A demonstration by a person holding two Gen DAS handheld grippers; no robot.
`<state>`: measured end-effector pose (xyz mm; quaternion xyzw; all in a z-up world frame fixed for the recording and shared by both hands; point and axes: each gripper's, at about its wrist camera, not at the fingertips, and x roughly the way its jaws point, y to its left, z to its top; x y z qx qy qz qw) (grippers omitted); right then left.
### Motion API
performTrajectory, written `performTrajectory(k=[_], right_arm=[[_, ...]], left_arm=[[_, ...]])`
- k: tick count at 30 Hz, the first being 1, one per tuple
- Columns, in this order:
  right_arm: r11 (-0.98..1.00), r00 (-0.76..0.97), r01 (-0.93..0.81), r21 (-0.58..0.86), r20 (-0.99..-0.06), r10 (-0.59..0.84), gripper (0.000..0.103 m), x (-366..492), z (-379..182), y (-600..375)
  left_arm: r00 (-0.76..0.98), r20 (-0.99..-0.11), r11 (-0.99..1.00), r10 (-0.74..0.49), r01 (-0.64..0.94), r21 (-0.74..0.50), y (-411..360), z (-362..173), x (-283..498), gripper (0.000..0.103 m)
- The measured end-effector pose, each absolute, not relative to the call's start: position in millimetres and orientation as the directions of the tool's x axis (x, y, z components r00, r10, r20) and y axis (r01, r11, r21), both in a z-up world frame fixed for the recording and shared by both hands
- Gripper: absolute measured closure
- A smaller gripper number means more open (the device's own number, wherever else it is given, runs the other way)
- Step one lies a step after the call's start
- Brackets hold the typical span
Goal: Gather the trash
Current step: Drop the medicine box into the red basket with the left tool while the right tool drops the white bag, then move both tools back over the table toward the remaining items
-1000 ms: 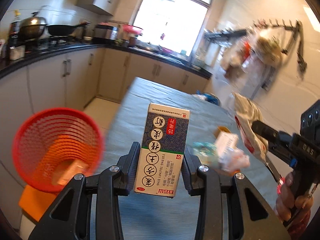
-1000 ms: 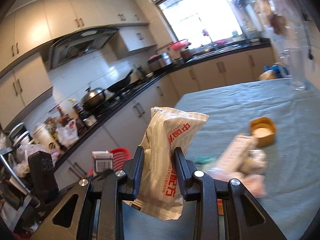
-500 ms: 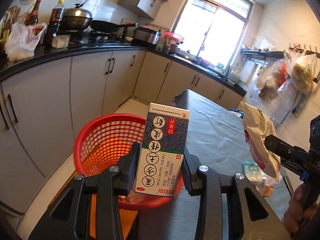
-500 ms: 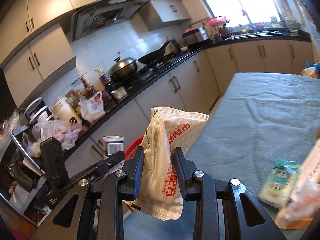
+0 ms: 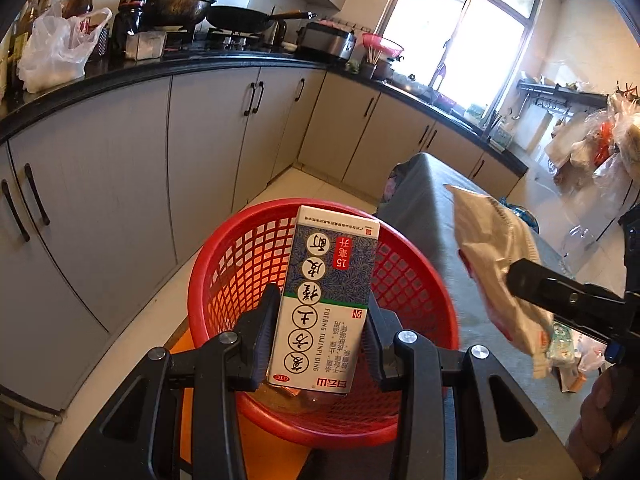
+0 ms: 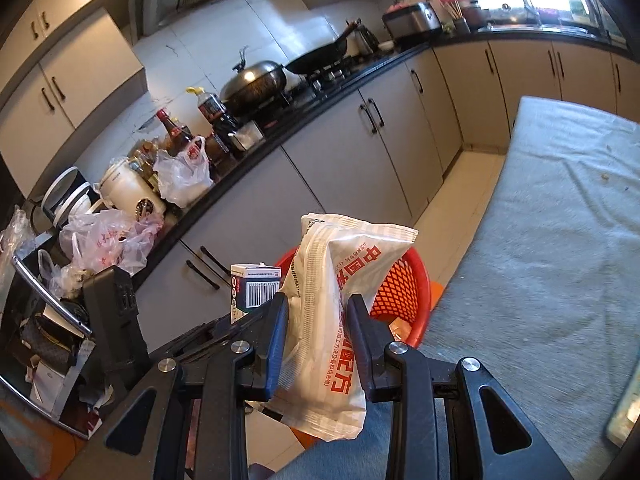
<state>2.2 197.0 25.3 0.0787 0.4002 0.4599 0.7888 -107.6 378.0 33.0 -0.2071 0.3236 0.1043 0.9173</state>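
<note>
My left gripper [image 5: 320, 320] is shut on a medicine box [image 5: 326, 292], blue-patterned and white, and holds it upright over the red mesh basket [image 5: 240, 264] on the floor. The box also shows in the right wrist view [image 6: 254, 290]. My right gripper [image 6: 316, 328] is shut on a white snack bag [image 6: 344, 292] with red characters, near the basket [image 6: 404, 280] and beside the table edge. The bag also shows in the left wrist view [image 5: 496, 264]. Some trash lies in the basket's bottom.
The table with a grey-blue cloth [image 6: 552, 248] is to the right, with more wrappers [image 5: 568, 344] on it. Grey kitchen cabinets [image 5: 120, 184] and a cluttered black counter [image 6: 248, 148] run along the left. The basket stands on an orange stool [image 5: 260, 448].
Both grippers have swung left from over the table toward the red basket, each still holding its item. The medicine box is now over the basket opening.
</note>
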Motion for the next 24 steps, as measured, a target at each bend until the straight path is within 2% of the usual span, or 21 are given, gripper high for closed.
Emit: performTrajectory(k=[5,8,14,16,18,24], right_arm=[[0.577,0.244,-0.641,0.506,-0.579,0.778,0.068,14.2,12.1,204.7],[0.576,0.230,-0.634,0.517,-0.585,0.778,0.068,17.3,8.2,209.5],[0.562,0.202,-0.633,0.532,-0.588,0.784,0.066,21.1,5.1,215.6],[0.563,0.207,-0.636,0.528,-0.585,0.784,0.058,20.9,6.0,215.7],[0.564,0.213,-0.637,0.526,-0.583,0.784,0.056,20.6,7.0,215.2],[0.550,0.217,-0.629,0.550,-0.556,0.803,0.056,19.0,13.8,200.9]], left_arm=[[0.755,-0.654,0.886,0.050,-0.335,-0.319,384.5,26.1,-102.2,0.065],[0.750,-0.659,0.880,0.056,-0.349,-0.322,386.7,23.9,-101.8,0.054],[0.749,-0.660,0.874,0.054,-0.355,-0.331,388.4,23.0,-102.4,0.052],[0.752,-0.657,0.872,0.056,-0.357,-0.334,388.1,24.1,-104.2,0.052],[0.755,-0.653,0.871,0.056,-0.356,-0.338,388.2,25.3,-106.3,0.051],[0.769,-0.637,0.875,0.060,-0.348,-0.338,382.5,33.9,-112.6,0.051]])
